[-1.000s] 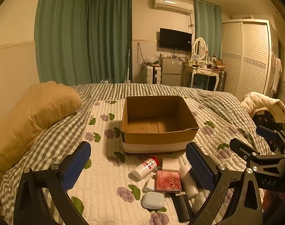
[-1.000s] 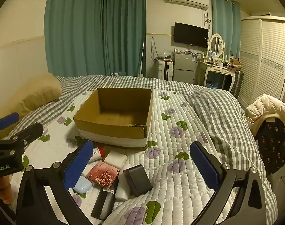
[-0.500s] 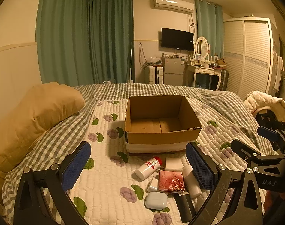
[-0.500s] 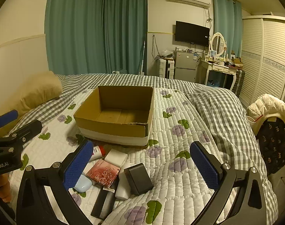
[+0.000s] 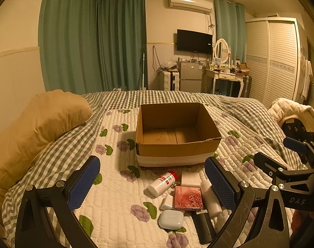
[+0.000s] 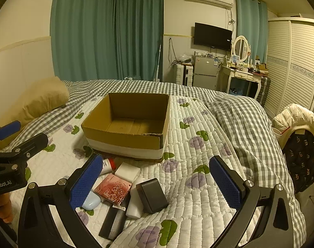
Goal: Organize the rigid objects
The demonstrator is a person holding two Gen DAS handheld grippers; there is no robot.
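So from the left wrist view, the left gripper [image 5: 152, 183] is hanging over the quilt [image 5: 115, 186] with its blue pads spread wide and nothing between them. The cardboard box [image 5: 177, 146] sits straight ahead, empty, and the clutter is piled just in front of it: a white bottle with a red cap [image 5: 162, 183] lying on its side, a white block [image 5: 190, 179], a pink rose-patterned case [image 5: 188, 197], a pale earbud case [image 5: 171, 219], another white bottle [image 5: 210, 198] and a dark flat bar [image 5: 202, 227]. From the right wrist view, the right gripper [image 6: 155, 185] is also wide open and empty, and closest to its fingers is a dark grey boxy thing [image 6: 152, 195] leaning on the white bottle. Looks to me like nothing's been packed yet, so we're at the very first pick. Next move I'd guess: drop one claw onto an outlying piece, probably the red-capped bottle or the grey box, pinch it across its narrow side, then carry it over the box wall.
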